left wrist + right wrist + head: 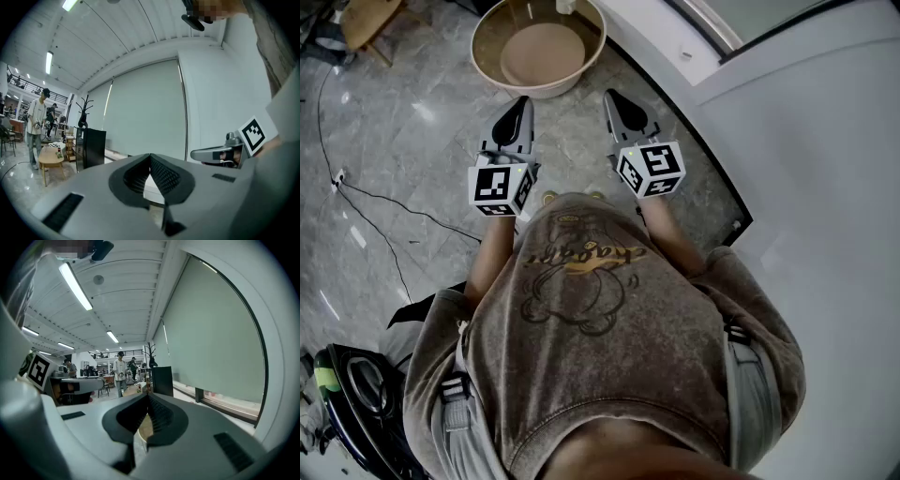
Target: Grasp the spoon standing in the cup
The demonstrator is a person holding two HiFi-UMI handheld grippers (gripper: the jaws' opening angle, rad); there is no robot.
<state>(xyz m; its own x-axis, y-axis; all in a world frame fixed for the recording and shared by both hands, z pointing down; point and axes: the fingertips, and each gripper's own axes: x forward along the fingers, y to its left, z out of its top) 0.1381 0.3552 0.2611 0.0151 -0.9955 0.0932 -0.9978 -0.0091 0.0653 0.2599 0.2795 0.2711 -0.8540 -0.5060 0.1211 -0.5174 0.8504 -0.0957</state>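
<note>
No spoon and no cup shows in any view. In the head view the person holds both grippers level in front of the chest, side by side above a grey marble floor. My left gripper [517, 105] has its jaws together at the tip with nothing between them, as the left gripper view [150, 155] also shows. My right gripper [617, 98] is likewise shut and empty, its pads meeting in the right gripper view [148, 394]. Each gripper appears at the edge of the other's view: the right gripper [220, 152] and the left gripper [75, 384].
A round beige tub-like thing [539, 47] stands on the floor just beyond the jaws. A white wall panel [825, 141] runs along the right. A black cable [384, 211] crosses the floor at left, near a dark bag [356, 394]. People [36, 126] stand far off by a wooden table [49, 158].
</note>
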